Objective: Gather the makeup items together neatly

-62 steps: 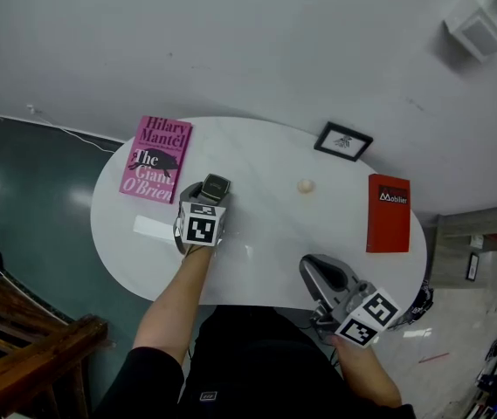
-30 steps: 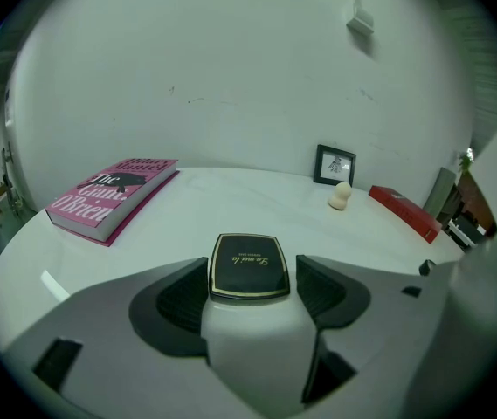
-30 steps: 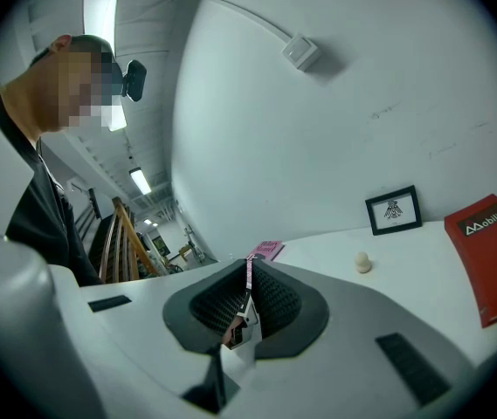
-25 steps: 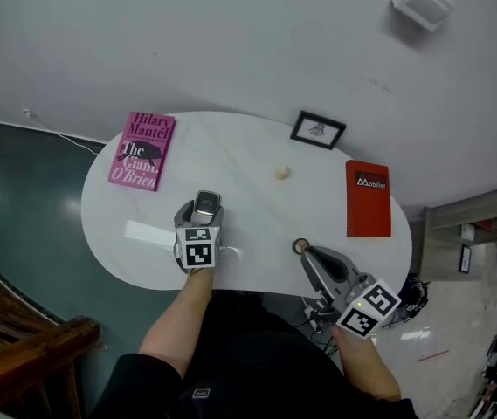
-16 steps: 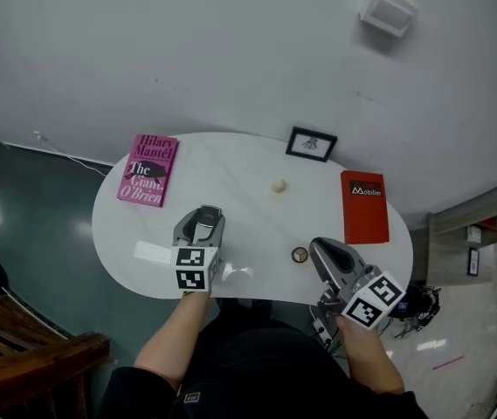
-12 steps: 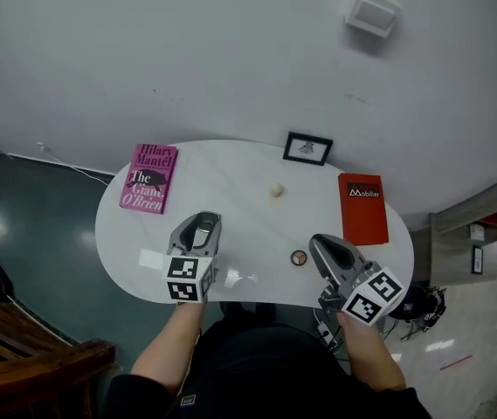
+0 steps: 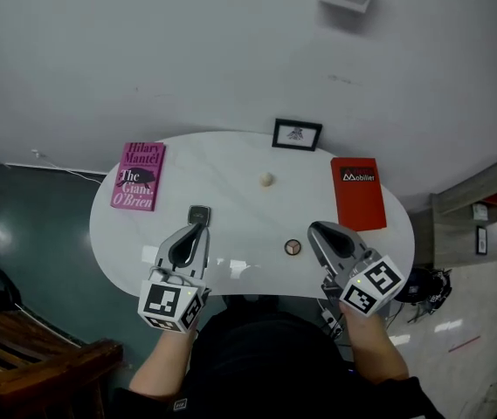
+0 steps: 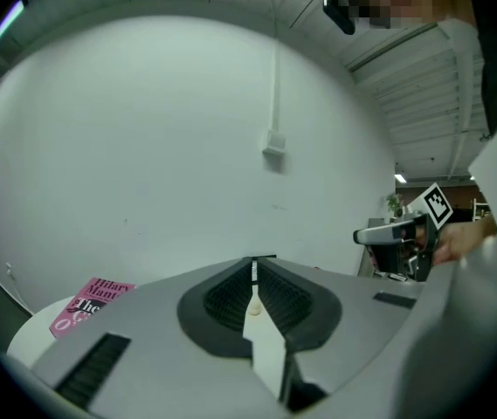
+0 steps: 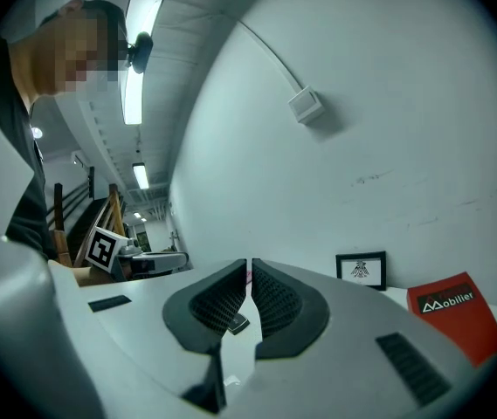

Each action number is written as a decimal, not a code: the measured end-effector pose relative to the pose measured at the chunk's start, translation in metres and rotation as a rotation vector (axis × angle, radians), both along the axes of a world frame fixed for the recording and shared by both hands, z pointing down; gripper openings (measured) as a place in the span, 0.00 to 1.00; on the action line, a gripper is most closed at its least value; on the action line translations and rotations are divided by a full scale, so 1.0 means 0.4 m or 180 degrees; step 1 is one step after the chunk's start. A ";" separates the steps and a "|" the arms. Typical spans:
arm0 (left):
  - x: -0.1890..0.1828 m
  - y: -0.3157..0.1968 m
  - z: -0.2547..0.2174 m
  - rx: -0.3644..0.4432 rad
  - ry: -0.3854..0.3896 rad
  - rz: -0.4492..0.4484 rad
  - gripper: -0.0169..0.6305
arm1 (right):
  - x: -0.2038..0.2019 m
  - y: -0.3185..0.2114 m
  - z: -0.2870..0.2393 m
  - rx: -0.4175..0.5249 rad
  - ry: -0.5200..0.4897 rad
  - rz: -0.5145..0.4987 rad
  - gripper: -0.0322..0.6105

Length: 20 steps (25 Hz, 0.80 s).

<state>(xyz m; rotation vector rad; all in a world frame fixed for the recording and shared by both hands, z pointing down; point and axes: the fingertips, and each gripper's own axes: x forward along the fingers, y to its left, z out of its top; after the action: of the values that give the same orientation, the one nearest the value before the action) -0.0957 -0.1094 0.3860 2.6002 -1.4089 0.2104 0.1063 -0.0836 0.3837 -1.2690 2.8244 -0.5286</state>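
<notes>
On the white table (image 7: 231, 160), a small dark case (image 7: 199, 212) lies at 9 o'clock from centre, a round compact (image 7: 293, 247) at 4 o'clock and a small beige ball (image 7: 267, 179) at 1 o'clock, all well apart. The left claw (image 7: 193, 232) hovers at the case's 6 o'clock and has just closed on nothing. The right claw (image 7: 318, 230), at the compact's 2 o'clock, is closed and empty.
</notes>
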 end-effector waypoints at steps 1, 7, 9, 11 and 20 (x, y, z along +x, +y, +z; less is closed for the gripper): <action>0.009 0.004 -0.003 0.0002 0.0013 0.0029 0.07 | 0.003 0.001 0.009 -0.0010 0.0033 0.0002 0.11; 0.053 0.007 0.013 -0.0109 0.0066 0.0098 0.06 | 0.018 0.016 0.087 -0.0095 0.0193 -0.0014 0.11; 0.074 0.009 0.012 -0.0150 0.0100 0.0135 0.06 | 0.019 0.022 0.127 -0.0166 0.0223 -0.0042 0.11; 0.092 0.014 0.015 -0.0194 0.0127 0.0176 0.06 | 0.020 0.027 0.175 -0.0243 0.0281 -0.0062 0.11; 0.135 0.033 0.086 -0.0357 0.0040 0.0315 0.06 | 0.026 0.027 0.394 -0.0606 0.0619 -0.0142 0.29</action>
<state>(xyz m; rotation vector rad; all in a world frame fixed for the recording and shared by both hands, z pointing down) -0.0419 -0.0961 0.4205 2.5766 -1.2282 0.2777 0.1166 -0.0729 0.5414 -1.3596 3.0300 -0.7299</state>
